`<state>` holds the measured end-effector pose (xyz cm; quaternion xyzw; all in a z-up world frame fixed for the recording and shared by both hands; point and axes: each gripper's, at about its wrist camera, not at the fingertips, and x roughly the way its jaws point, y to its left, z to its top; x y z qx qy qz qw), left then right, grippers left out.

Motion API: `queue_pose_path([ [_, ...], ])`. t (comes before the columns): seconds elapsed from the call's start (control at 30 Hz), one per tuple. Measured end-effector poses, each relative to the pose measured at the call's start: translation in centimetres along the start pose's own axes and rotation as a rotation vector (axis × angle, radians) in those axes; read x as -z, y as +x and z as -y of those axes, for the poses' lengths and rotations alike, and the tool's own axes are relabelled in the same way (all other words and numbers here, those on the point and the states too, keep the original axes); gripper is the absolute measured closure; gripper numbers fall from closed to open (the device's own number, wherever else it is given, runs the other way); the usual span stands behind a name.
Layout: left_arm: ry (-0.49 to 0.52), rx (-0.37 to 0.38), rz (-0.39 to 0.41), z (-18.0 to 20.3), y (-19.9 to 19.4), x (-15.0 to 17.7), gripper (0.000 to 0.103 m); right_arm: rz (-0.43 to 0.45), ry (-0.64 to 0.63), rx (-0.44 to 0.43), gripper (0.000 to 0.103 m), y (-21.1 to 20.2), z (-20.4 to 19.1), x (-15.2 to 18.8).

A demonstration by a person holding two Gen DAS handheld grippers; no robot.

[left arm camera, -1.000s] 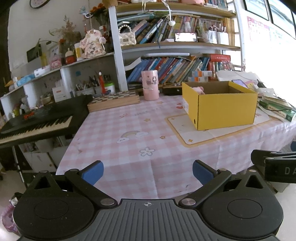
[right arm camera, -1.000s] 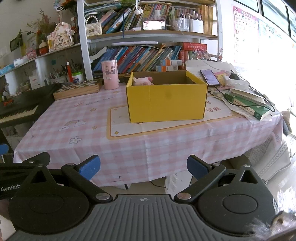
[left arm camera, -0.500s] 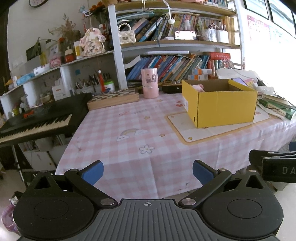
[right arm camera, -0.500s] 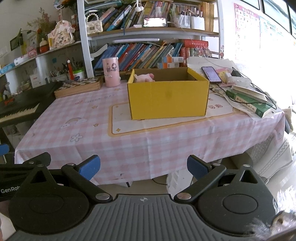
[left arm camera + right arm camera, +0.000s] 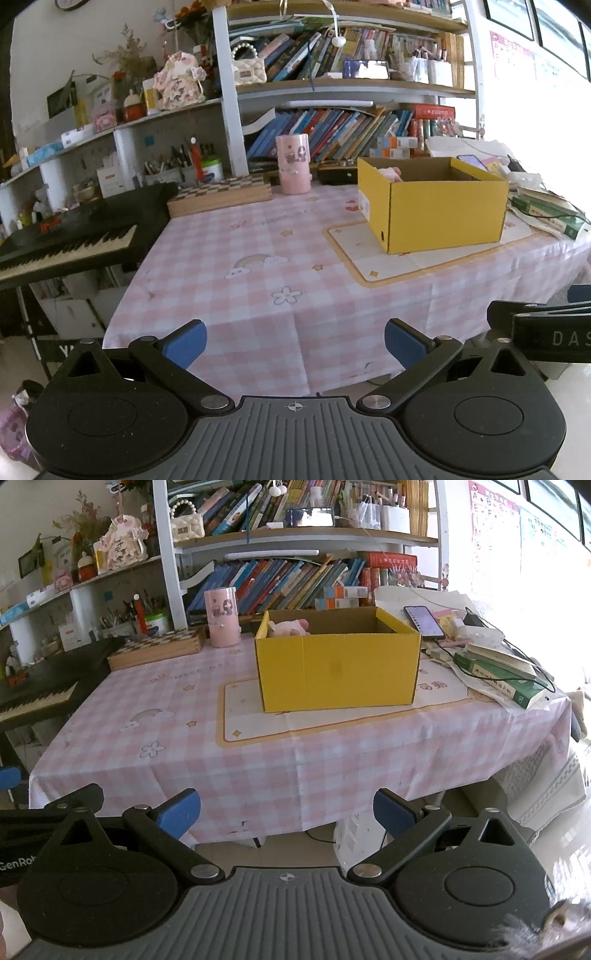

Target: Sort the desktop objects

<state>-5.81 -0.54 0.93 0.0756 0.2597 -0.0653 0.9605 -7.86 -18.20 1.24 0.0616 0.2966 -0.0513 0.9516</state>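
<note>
A yellow cardboard box (image 5: 439, 210) (image 5: 338, 670) stands open on a cream mat on the pink checked tablecloth (image 5: 258, 266) (image 5: 155, 716). A pink soft toy (image 5: 288, 627) (image 5: 389, 172) shows over the box's far left rim. A pink cylindrical holder (image 5: 293, 164) (image 5: 221, 617) stands upright behind the box, to its left. My left gripper (image 5: 295, 341) hangs open before the table's front edge, holding nothing. My right gripper (image 5: 287, 810) is open too, off the front edge and lower than the tabletop.
A wooden chessboard box (image 5: 219, 195) lies at the table's back left. A black keyboard (image 5: 70, 236) stands left of the table. Green books (image 5: 498, 670), a phone (image 5: 424, 622) and cables crowd the right end. Bookshelves (image 5: 295, 579) rise behind.
Both grippers have drawn back and slightly down from the table; the box and tablecloth look a little farther and higher. Both stay open.
</note>
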Motion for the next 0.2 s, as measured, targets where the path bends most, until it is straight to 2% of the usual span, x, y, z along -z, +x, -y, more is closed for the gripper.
queue_pose_path([
  [0.2,-0.008,-0.014,-0.017,-0.17,0.45,-0.09,0.0,-0.008,-0.003,-0.001,0.002,0.33,-0.06,-0.05],
])
